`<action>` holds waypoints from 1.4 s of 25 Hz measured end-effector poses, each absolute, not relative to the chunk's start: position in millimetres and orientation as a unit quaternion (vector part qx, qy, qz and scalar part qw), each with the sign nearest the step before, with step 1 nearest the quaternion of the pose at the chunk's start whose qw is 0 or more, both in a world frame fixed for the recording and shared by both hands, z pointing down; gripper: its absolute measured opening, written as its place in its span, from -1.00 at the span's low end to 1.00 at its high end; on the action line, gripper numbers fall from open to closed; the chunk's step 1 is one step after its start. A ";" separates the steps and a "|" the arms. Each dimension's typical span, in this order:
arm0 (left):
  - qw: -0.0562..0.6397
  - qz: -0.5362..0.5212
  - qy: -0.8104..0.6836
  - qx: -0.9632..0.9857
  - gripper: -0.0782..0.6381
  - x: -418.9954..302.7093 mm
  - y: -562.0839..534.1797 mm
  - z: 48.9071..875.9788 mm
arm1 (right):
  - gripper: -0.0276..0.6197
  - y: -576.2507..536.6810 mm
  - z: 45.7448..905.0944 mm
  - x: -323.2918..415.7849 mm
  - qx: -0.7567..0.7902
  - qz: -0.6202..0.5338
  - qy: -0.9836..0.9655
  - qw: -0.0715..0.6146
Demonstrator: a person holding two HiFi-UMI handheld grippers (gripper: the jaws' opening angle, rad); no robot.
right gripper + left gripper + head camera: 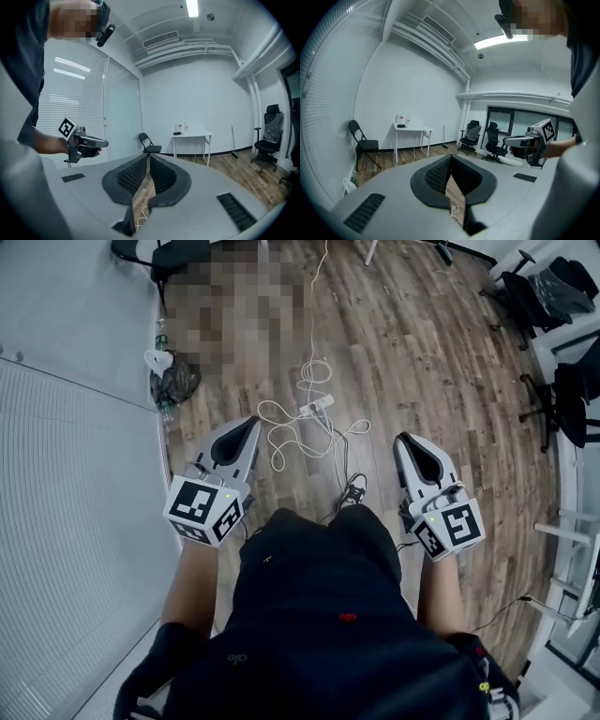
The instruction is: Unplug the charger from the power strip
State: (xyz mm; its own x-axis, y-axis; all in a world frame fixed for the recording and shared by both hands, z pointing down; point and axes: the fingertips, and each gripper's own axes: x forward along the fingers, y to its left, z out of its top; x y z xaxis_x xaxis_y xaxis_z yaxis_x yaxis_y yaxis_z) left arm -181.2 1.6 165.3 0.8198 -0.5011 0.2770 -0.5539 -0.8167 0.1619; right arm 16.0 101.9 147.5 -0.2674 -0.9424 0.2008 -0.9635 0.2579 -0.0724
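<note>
In the head view, the white power strip (317, 406) lay on the wooden floor (422, 352) just above the frame's centre, among loops of white cable (292, 434). Whether a charger sat in it was too small to tell. The left gripper (251, 421) and right gripper (403, 439) flanked it lower in the frame, both apart from it.

In the left gripper view, the jaws met at their tips with nothing between them. A white table (412, 127) stood at the far wall, left of centre.

In the right gripper view, the jaws were likewise closed and empty.
</note>
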 end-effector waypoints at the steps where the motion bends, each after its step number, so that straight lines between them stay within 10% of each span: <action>1: 0.119 0.117 -0.282 0.945 -0.73 -165.8 0.0 166.9 | -0.81 94.3 146.7 31.0 0.594 0.091 -0.798 0.057; 14: 0.118 0.170 -0.335 0.919 -0.73 0.9 -30.6 180.3 | -0.81 34.4 209.0 202.4 0.547 0.136 -0.821 0.093; 35: 0.210 0.147 -0.324 0.911 -0.73 -54.6 -165.3 293.8 | -0.80 -122.7 315.6 123.7 0.485 0.130 -0.834 0.230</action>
State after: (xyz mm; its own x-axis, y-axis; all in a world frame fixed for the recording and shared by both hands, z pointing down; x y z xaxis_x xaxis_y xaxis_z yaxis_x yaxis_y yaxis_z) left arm -54.6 -165.3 293.8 0.7468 -0.5284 0.4037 -0.6518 -0.7021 0.2867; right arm 123.7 -122.7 315.6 -0.4235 -0.7487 0.5100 -0.8686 0.4955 0.0061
